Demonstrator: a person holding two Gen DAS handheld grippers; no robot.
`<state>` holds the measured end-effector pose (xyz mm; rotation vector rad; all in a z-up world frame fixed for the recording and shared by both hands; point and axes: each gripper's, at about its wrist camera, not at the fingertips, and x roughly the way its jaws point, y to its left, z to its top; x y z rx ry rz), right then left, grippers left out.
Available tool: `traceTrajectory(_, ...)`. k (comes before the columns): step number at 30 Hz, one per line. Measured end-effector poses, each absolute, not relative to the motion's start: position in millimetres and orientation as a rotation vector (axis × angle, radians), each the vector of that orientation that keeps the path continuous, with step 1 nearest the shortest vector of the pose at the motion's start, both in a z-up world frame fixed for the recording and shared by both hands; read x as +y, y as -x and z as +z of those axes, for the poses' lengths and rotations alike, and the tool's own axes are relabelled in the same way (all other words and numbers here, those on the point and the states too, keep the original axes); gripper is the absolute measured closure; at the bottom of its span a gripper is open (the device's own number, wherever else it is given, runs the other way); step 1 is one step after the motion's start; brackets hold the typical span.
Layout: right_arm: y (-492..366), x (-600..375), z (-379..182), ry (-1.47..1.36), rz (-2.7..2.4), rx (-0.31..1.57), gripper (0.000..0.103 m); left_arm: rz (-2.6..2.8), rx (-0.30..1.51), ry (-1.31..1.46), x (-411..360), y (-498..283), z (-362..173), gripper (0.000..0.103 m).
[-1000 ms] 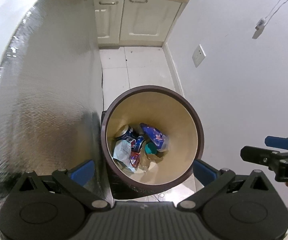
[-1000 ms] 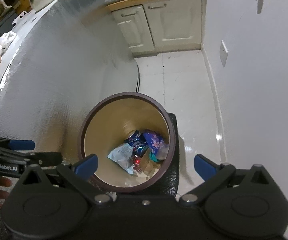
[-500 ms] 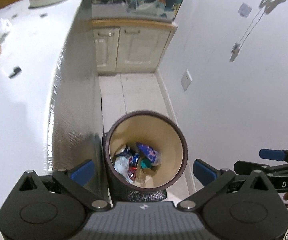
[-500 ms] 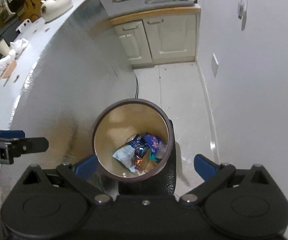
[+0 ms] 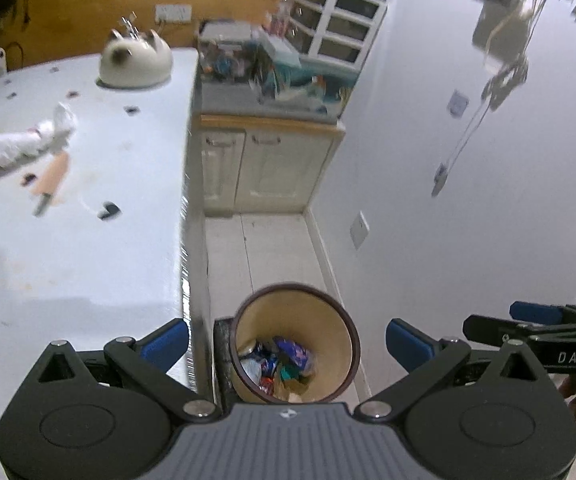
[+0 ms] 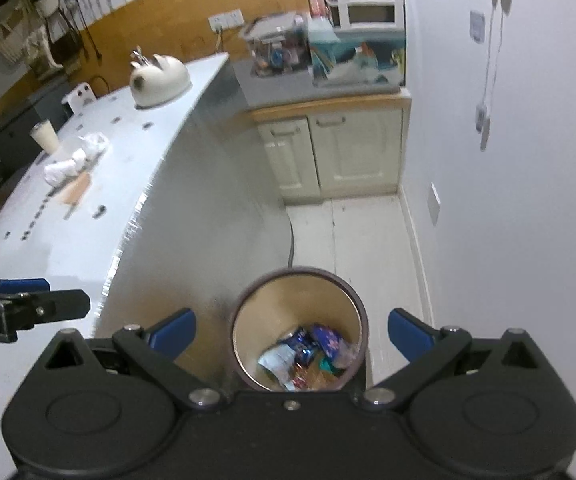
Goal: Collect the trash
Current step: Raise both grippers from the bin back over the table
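A round brown trash bin [image 5: 330, 304] with a tan inside stands on the floor beside the white table; it also shows in the right wrist view [image 6: 276, 280]. Several wrappers and cans [image 5: 284, 364] lie in its bottom. My left gripper [image 5: 288, 340] is open and empty, high above the bin. My right gripper [image 6: 292, 330] is open and empty above the bin too. On the white table [image 5: 88, 240] lie a crumpled white bag [image 5: 32, 140], a tan wrapper [image 5: 50, 178] and small dark scraps [image 5: 109, 210].
A cat-shaped white object [image 5: 136, 60] sits at the table's far end. A paper cup [image 6: 45, 135] stands near the table's left edge. Cream cabinets [image 5: 264, 168] with cluttered boxes on top close the aisle. The white wall [image 5: 468, 220] runs along the right.
Both grippers have risen well above the bin and tilted up. The table top and the far wall have come into view. The bin looks smaller.
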<state>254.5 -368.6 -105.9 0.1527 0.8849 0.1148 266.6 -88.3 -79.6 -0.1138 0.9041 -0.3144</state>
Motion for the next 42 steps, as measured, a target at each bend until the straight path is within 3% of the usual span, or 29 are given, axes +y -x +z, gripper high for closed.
traceTrajectory(23,-203.3,-215.6,-22.3,-0.154,0.159,0.655,0.000,-0.242,0.641,0.109,85.1,-211.4,10.8,0.000)
traceTrajectory(42,-270.6,-89.3,-4.2,-0.198,0.155,0.606,0.000,-0.427,0.525,-0.074,202.6,-341.6,19.6,0.000)
